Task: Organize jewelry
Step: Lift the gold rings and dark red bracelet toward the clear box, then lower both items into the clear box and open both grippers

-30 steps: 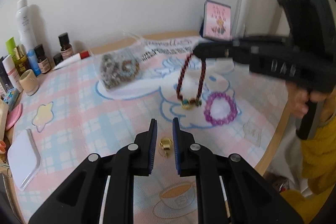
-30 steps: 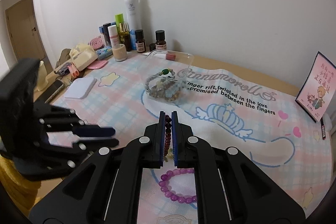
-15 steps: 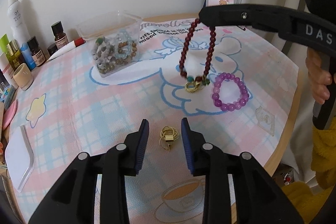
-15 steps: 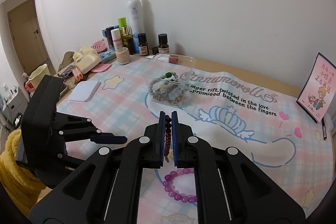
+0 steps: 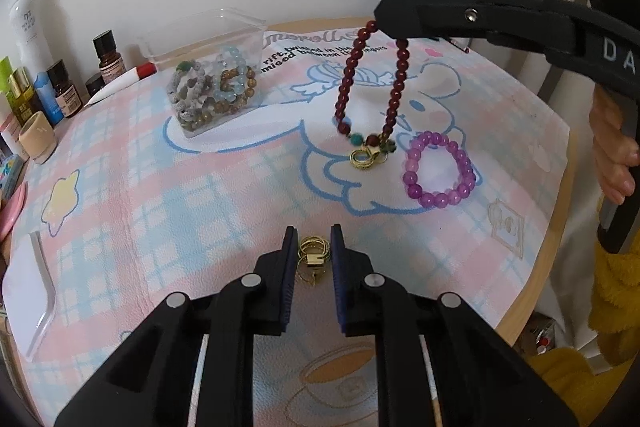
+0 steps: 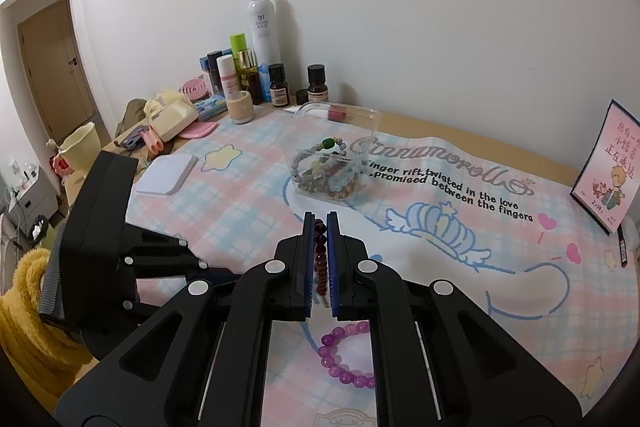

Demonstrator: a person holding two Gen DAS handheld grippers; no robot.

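Hanging from the right gripper, the dark red bead bracelet is pinched at its top between nearly closed fingers; its gold clasp looks to be touching or just above the mat, can't tell which. Only a few beads sit between the pads, so my read is a thin grip: a swing or jerk could let the strand slip out. The purple bead bracelet lies flat just beside the clasp, so a low carry could drag or snag it.

Left gripper is narrowed around the small gold ring cluster on the mat. Fingers flank it closely, but whether the pads actually touch it I can't tell. The rings are small and loosely bunched; closing off-centre could squirt some out sideways or catch only part of the bunch.

Clear plastic box of mixed bead bracelets stands open, well apart from both grippers, toward the wall. It is already quite full, so a long strand dropped carelessly could drape over the rim. The box looks light and a knock from a finger might shove or tip it. Cosmetic bottles crowd the back edge behind it; overshoot risks toppling them.
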